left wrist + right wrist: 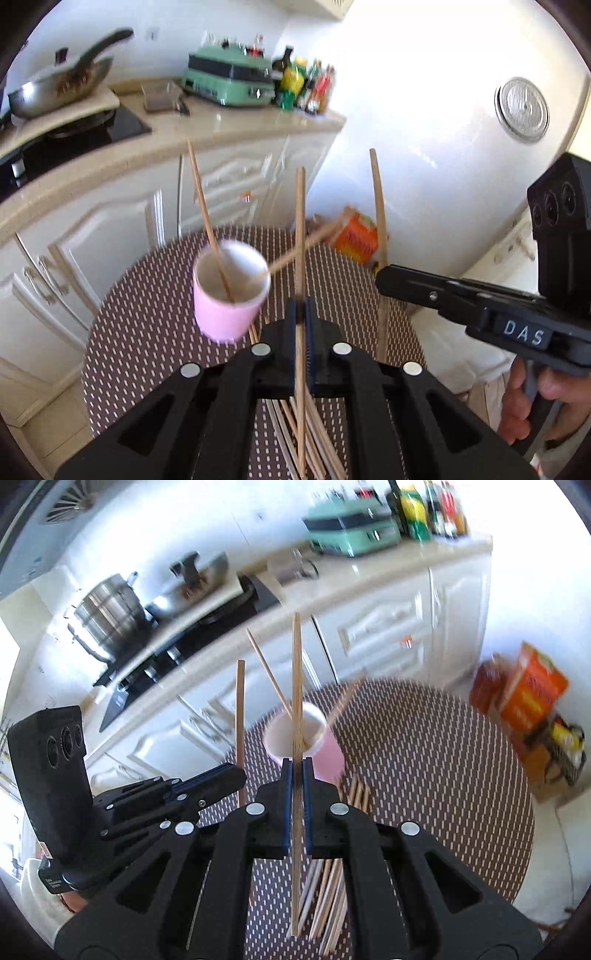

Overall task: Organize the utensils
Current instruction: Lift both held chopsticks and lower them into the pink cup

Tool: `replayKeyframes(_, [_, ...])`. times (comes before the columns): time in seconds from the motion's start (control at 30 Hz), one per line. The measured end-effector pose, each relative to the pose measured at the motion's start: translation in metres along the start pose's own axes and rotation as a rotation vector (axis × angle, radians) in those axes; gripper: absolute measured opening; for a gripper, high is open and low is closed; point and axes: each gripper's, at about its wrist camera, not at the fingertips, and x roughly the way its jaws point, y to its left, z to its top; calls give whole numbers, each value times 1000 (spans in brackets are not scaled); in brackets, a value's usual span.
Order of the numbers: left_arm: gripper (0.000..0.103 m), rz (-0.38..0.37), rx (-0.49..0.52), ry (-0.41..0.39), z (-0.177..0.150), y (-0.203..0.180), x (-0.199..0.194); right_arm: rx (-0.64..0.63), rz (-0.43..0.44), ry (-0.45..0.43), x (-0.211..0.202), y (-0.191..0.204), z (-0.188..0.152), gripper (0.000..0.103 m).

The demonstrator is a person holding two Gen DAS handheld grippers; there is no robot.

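Pinching one upright chopstick [300, 236] each, the left claw [303, 314] and right claw [295, 771] hover near the pink cup [229, 295] on the table [147, 332].

- Bright daylight; white wall [424, 92] blown out.
- Motion blur seen on pink cup [231, 291] and counter bottles [432, 509].
- Fisheye bending, dark vignette at edges.

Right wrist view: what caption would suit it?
Right gripper holds a chopstick upright before a pink cup on the round table.
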Motion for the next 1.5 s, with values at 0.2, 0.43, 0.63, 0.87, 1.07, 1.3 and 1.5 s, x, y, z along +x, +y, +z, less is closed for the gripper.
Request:
replayKeyframes(0.2, [5,23,1,-111,37,3,-14,-58,15,-93,0,14,31,6])
replayKeyframes(0.43, [5,60,-21,-200,69,7,-11,-99,16,-155,20,30,59,6])
replayKeyframes(0.63, [5,86,-49,-241,89,18,3,-99,-4,-196,37,24,77,6])
replayKeyframes(0.87, [5,146,-53,-286,100,28,24,-94,-4,-237,55,14,92,6])
replayKeyframes(1.07, [5,202,-43,-306,97,33,40,-91,0,-249,63,9,93,6])
replayKeyframes(1.3, [5,219,-33,-275,84,39,56,-106,-9,-244,71,4,83,6])
replayKeyframes(1.5, [5,217,-45,-242,73,43,58,-117,-6,-219,69,1,72,6])
